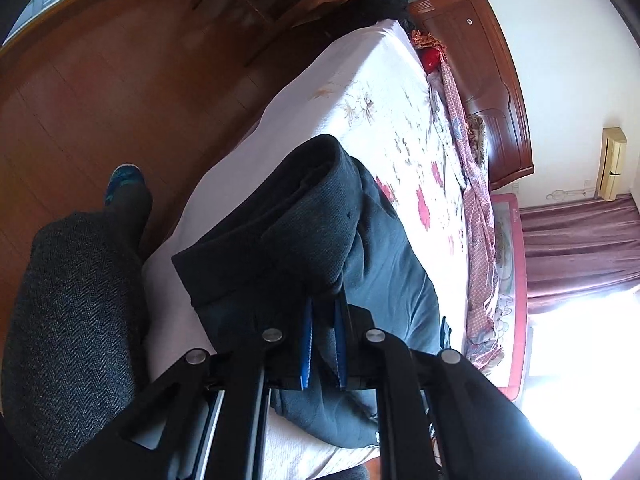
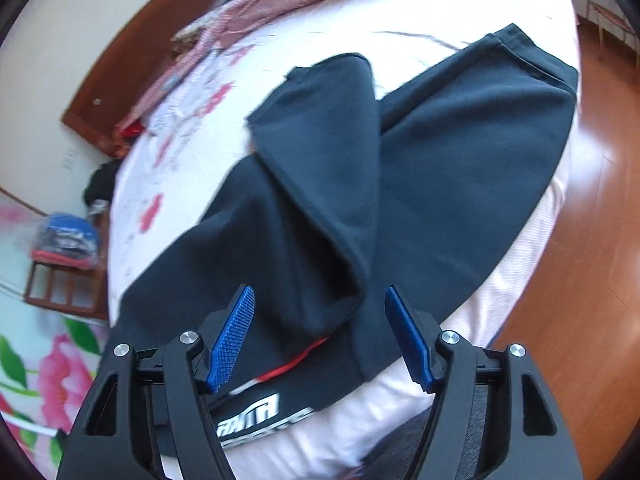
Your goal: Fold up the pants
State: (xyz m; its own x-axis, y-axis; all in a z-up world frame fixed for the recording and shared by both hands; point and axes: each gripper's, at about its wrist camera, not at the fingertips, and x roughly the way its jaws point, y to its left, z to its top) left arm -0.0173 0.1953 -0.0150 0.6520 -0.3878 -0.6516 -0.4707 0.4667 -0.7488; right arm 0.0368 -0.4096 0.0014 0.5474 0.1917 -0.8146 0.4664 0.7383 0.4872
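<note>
Dark navy pants (image 2: 460,152) lie spread on a white floral bed sheet (image 2: 420,12). One leg (image 2: 320,152) is folded across the other, and white lettering (image 2: 256,412) and a red cord (image 2: 296,360) show near the waist. My right gripper (image 2: 320,292) stands open just above the cloth, its blue pads (image 2: 234,336) wide apart and pressing on nothing. In the left wrist view my left gripper (image 1: 324,312) is shut on a bunched fold of the pants (image 1: 304,224), which is raised off the sheet (image 1: 360,92).
A person's leg in grey trousers (image 1: 76,320) and a blue slipper (image 1: 124,182) stand on the wooden floor (image 1: 100,80) beside the bed. A pink patterned quilt (image 1: 476,208) lies along the headboard (image 1: 492,92). A wooden stool (image 2: 60,284) holds bagged clothes.
</note>
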